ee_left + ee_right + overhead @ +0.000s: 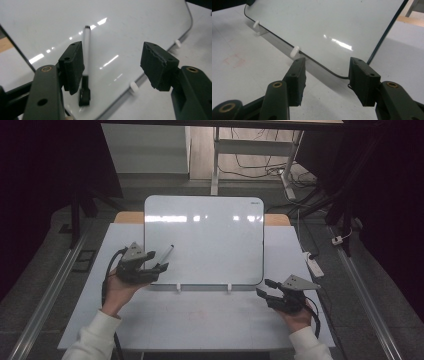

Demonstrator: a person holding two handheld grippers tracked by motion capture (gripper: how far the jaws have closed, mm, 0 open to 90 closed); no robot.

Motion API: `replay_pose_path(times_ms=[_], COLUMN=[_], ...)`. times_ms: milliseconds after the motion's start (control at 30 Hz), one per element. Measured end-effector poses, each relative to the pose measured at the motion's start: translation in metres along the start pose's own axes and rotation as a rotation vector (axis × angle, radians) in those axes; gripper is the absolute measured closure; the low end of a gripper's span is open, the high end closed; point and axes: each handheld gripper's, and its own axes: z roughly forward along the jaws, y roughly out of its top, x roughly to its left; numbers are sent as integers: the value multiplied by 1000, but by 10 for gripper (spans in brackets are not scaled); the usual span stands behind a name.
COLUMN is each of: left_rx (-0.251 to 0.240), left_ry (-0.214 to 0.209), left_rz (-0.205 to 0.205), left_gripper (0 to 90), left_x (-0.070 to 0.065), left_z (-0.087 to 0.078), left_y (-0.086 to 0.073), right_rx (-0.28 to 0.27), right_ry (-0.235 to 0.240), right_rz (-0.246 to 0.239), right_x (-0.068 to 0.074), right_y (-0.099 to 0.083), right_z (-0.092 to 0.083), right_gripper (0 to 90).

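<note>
A white-framed whiteboard point(210, 237) rests tilted on the table, held by two small white pegs point(178, 288). A white marker with a black cap point(165, 254) lies on the board's left side, cap toward me. My left gripper point(159, 267) hovers open at the board's lower left corner; in the left gripper view the marker point(86, 57) lies just beside the left jaw, not between the pads. My right gripper point(264, 288) is open near the board's lower right corner point(337, 73), with nothing between its jaws.
The board point(125, 30) sits on a pale table top point(200, 320). A white power strip point(314, 265) lies at the table's right edge. Cables and a desk frame point(260, 160) are on the floor beyond. A faint pink mark point(234, 60) stains the table.
</note>
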Motion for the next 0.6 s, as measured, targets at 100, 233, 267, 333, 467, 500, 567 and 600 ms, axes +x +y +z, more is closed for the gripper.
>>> replay_pose_path(times_ms=[100, 233, 267, 333, 467, 500, 567, 600], left_rx=[-2, -3, -1, 0, 11, 15, 27, 32], left_ry=[-3, -14, -23, -29, -33, -36, -35, -35], left_rz=[-2, -17, -25, -33, -48, -53, -60, -63], left_gripper=[343, 342, 341, 340, 339, 338, 333, 332], left_x=[-3, -6, -7, -8, -10, -11, -11, -11], left_z=[-11, -20, -21, -24, -27, -27, -26, -25], left_y=[-14, -36, -41, -51, -70, -75, -82, -86], right_rx=[4, 14, 17, 22, 36, 38, 44, 44], right_ry=[-1, -18, -24, -34, -55, -56, -59, -60], right_rz=[-12, -36, -42, -50, -68, -71, -77, -80], right_x=[-1, -3, -4, -6, -9, -10, -11, -11], right_y=[-2, -5, -6, -9, -13, -14, -16, -17], right_z=[-2, -4, -5, -7, -9, -9, -9, -9], right_gripper=[465, 459, 458, 457, 452, 452, 448, 448])
